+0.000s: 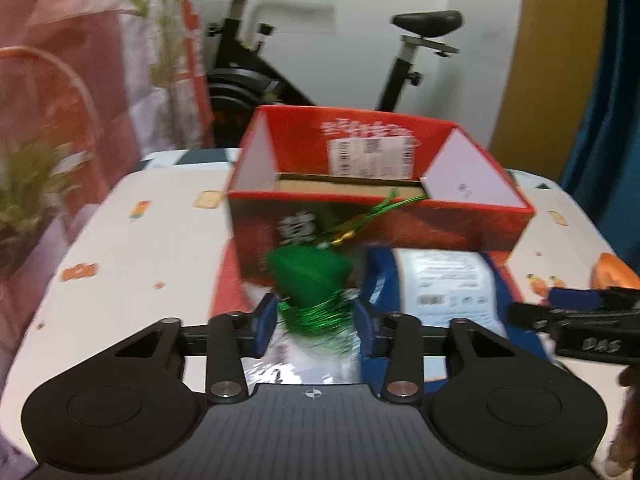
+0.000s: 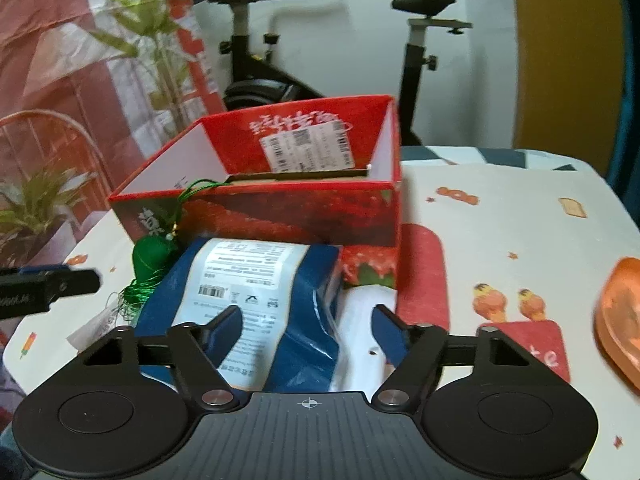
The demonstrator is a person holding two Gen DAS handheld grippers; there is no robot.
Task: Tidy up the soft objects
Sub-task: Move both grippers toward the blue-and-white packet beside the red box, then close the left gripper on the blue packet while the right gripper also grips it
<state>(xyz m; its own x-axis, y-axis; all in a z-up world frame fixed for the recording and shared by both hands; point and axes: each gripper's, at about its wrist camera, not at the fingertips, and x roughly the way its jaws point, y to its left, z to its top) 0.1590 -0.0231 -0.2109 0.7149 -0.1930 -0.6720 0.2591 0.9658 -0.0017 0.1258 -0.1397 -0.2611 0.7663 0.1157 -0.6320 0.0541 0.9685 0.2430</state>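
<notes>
A green tasselled sachet (image 1: 308,276) with a green cord lies in front of the open red box (image 1: 380,208). My left gripper (image 1: 316,320) has its blue pads on either side of the sachet's tinsel tassel, closed around it. The sachet also shows in the right wrist view (image 2: 152,258), beside the red box (image 2: 280,200). A blue and white soft package (image 2: 256,296) lies in front of the box. My right gripper (image 2: 306,320) is open, its fingers astride the package's near end.
The table (image 2: 500,240) has a white patterned cloth. An orange object (image 2: 620,312) lies at the right edge. A plant (image 1: 24,184) and an orange wire basket (image 1: 52,80) stand left. An exercise bike (image 1: 320,60) stands behind the table.
</notes>
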